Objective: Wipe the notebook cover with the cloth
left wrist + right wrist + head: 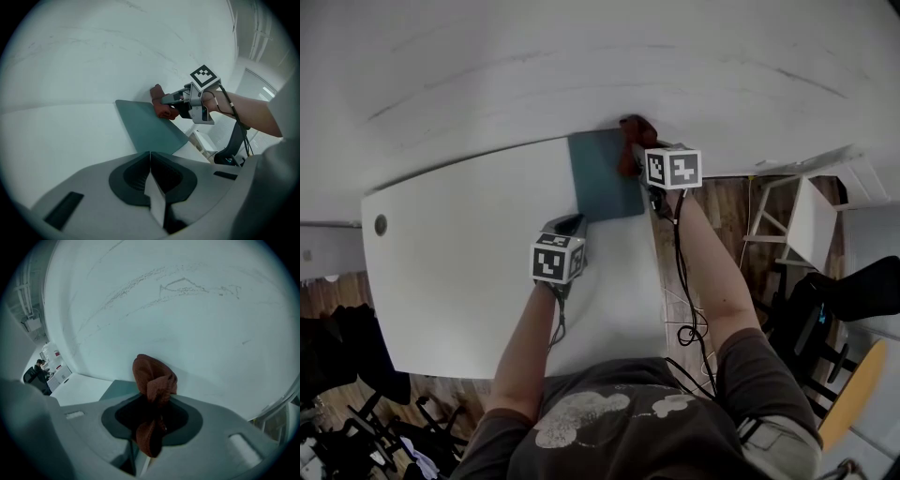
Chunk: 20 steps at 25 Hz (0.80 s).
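The right gripper (150, 430) has its jaws clamped on a rust-brown cloth (153, 376), which is bunched at the far right corner of the teal notebook (602, 183), close to the white wall (581, 56). The notebook lies flat at the far edge of the white table (459, 281). The left gripper (151, 187), jaws together with nothing between them, rests by the notebook's near left corner
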Each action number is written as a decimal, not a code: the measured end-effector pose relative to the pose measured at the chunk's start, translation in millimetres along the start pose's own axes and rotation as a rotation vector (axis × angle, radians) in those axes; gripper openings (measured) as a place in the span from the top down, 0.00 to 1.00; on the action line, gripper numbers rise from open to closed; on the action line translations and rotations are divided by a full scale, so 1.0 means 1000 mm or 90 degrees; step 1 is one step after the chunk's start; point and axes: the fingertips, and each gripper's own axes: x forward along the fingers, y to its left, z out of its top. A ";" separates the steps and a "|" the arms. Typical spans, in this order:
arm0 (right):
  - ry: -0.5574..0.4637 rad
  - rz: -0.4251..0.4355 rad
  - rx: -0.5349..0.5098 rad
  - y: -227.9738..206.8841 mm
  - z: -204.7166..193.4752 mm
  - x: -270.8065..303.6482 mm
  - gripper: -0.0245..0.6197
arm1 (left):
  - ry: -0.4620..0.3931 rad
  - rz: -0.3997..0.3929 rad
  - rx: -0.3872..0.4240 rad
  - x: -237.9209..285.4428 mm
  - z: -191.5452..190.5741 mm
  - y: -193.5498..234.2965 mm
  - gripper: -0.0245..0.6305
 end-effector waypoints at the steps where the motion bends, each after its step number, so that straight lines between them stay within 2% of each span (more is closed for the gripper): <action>1: 0.003 -0.002 -0.003 0.001 0.000 -0.002 0.80 | 0.000 -0.001 -0.001 0.000 0.000 0.000 0.95; 13: -0.008 -0.010 -0.032 0.018 0.013 -0.026 0.80 | 0.003 -0.011 -0.003 -0.002 0.000 0.000 0.95; 20: -0.021 0.071 -0.052 0.080 0.016 -0.031 0.80 | 0.003 -0.012 -0.006 -0.002 0.000 0.000 0.95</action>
